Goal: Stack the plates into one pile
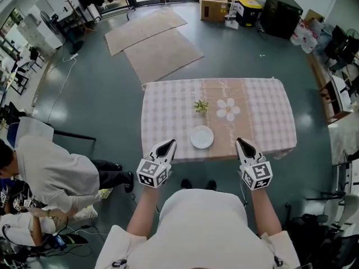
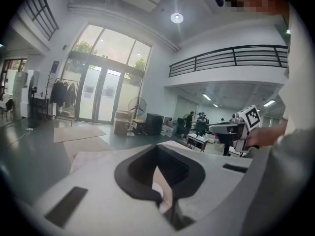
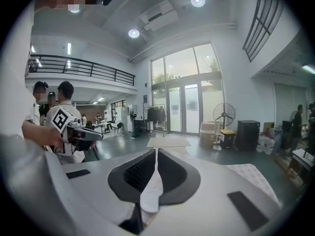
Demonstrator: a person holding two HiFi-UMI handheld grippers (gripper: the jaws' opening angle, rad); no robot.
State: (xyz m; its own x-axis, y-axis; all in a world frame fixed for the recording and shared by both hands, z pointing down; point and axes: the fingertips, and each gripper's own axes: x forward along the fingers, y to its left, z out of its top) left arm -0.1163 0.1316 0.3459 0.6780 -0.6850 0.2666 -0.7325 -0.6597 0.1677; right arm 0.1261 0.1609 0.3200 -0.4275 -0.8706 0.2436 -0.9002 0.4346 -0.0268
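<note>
The plate (image 1: 201, 137) sits on the bench (image 1: 168, 102) near its front edge, at the left border of a beige runner (image 1: 221, 94) that crosses the checked cloth. It is white and round, and whether it is one plate or a pile cannot be told from above. Just behind it stands a small green sprig (image 1: 201, 106), and to the right of that a white flower print (image 1: 228, 110) lies on the runner. The left gripper (image 1: 169, 143) is held at the bench's front edge, to the left of the plate and apart from it. The right gripper (image 1: 240, 142) mirrors it on the other side, equally clear of the plate. In the left gripper view the left gripper's (image 2: 158, 150) fingers are clenched together with nothing held. The right gripper view shows the right gripper's (image 3: 156, 154) fingers pressed shut too, likewise empty. Each of these views catches the other gripper's marker cube at its edge, (image 2: 251, 117) and (image 3: 61, 118). Beyond the bench two rugs (image 1: 162, 52) lie on the grey floor, with cardboard boxes (image 1: 213, 1) further back. A person in a light shirt (image 1: 50, 172) bends over at the left.
</note>
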